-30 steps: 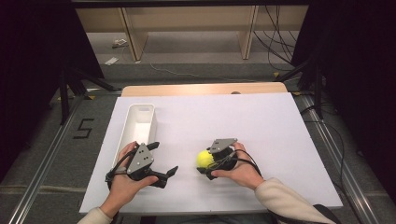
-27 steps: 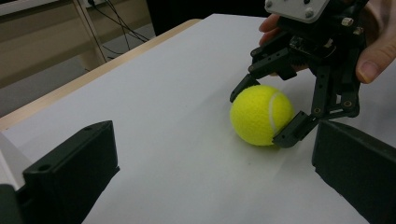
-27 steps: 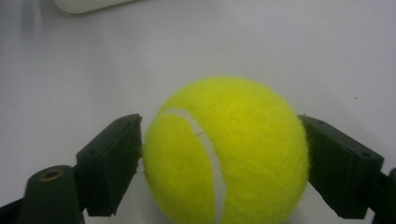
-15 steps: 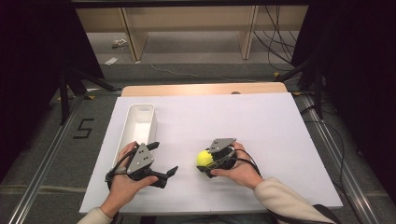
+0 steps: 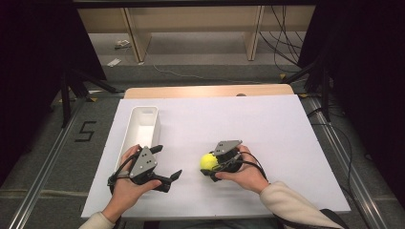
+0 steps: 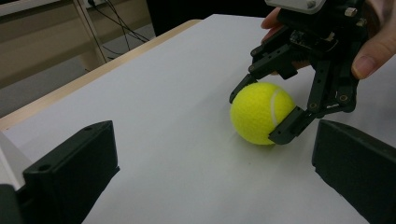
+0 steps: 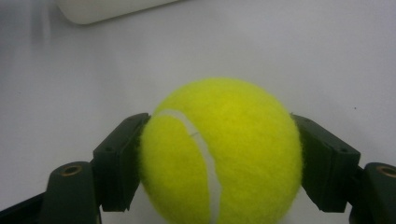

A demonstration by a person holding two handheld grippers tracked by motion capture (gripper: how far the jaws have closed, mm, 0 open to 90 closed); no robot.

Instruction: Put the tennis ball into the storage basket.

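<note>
A yellow tennis ball [image 5: 208, 161] rests on the white table top [image 5: 267, 129], with my right gripper [image 5: 210, 165] shut on it from the right. In the right gripper view both black jaws press the ball [image 7: 222, 151] on its two sides. The left gripper view shows the ball [image 6: 261, 112] and the right gripper [image 6: 264, 114] clamped on it, held by a hand. My left gripper [image 5: 167, 162] lies to the left of the ball, open, jaws spread wide with nothing between them. It points toward the ball with a gap in between.
A long white tray [image 5: 133, 131] stands at the left, just beyond the left hand. The wooden table edge [image 5: 205, 90] runs along the back. Shelving and cables sit on the floor behind.
</note>
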